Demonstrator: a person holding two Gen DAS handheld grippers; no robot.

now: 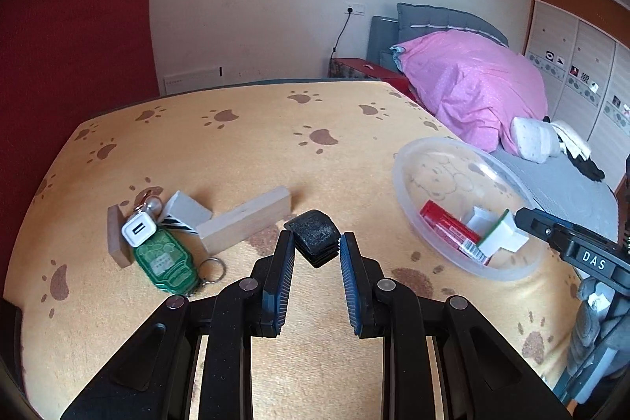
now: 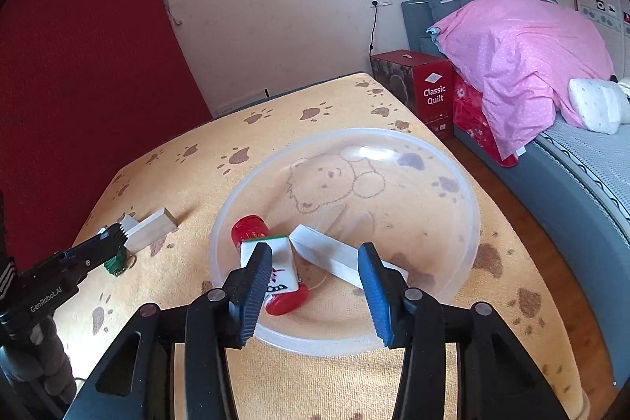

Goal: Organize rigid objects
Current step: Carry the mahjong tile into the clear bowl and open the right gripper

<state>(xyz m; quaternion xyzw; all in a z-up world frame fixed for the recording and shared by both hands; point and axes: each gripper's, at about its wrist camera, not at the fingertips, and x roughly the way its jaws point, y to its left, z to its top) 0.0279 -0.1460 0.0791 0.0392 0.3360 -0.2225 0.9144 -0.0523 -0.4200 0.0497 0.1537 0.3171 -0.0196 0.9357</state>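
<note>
A clear plastic bowl (image 2: 453,184) sits on the paw-print cloth and holds a red tube (image 2: 252,229), a green-edged white mahjong tile (image 2: 281,262) and a white block (image 2: 334,254). My right gripper (image 2: 315,286) is open and empty just above the bowl's near rim. In the left wrist view my left gripper (image 1: 317,247) is open, its jaws on either side of a black ribbed plug (image 1: 315,233); I cannot tell if they touch it. The bowl (image 1: 433,152) shows at the right there.
Left of the plug lie a wooden block (image 1: 246,223), a white block (image 1: 187,209), a white USB charger (image 1: 138,231), a green key fob (image 1: 165,262) and a thin wooden piece (image 1: 116,243). A bed (image 1: 472,77) and a red box (image 2: 425,85) stand beyond the table.
</note>
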